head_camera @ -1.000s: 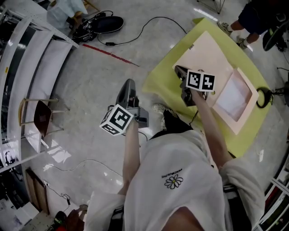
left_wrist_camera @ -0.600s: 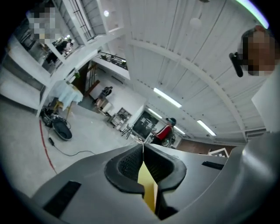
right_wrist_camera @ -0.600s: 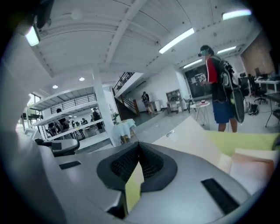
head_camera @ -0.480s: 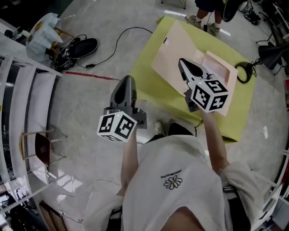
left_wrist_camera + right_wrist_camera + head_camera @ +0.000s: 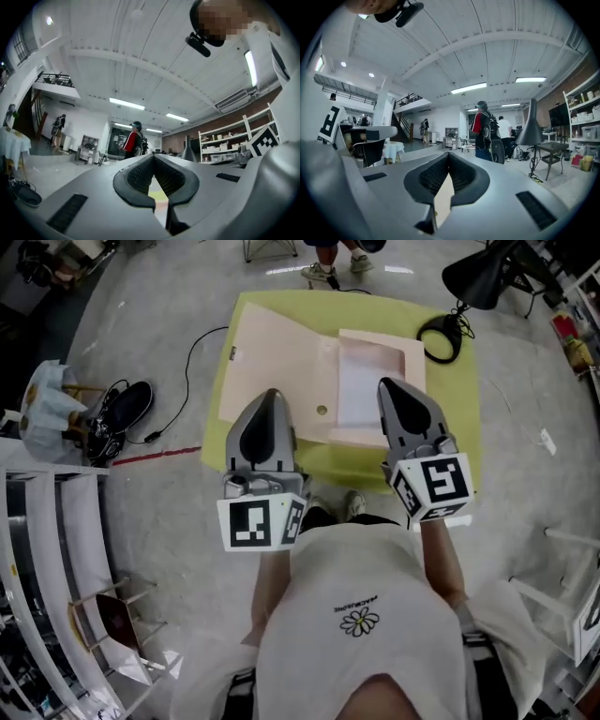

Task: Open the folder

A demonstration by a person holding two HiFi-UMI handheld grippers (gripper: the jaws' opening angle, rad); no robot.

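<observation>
- A person in a white T-shirt [image 5: 361, 634] holds two grippers side by side over a yellow mat [image 5: 450, 427] on a workshop floor.
- The folder [image 5: 272, 362], pale peach, lies open and flat on the mat, w/ a white sheet [image 5: 361, 390] in its R half.
- L gripper [image 5: 270, 399]: jaws pressed together, nothing betw. them. In the head view it overlaps the folder's near L edge; no contact shows.
- R gripper [image 5: 396, 388]: jaws likewise closed tight & empty. It overlaps the folder's near R edge.
- Both gripper views look out across the room, where a person in a red-and-black top [image 5: 478, 124] stands w/ a backpack.
- A black cable coil [image 5: 424, 337] rests at the mat's far R corner.
- Black shoes [image 5: 131, 404] sit on the bare floor, well apart to the L.
</observation>
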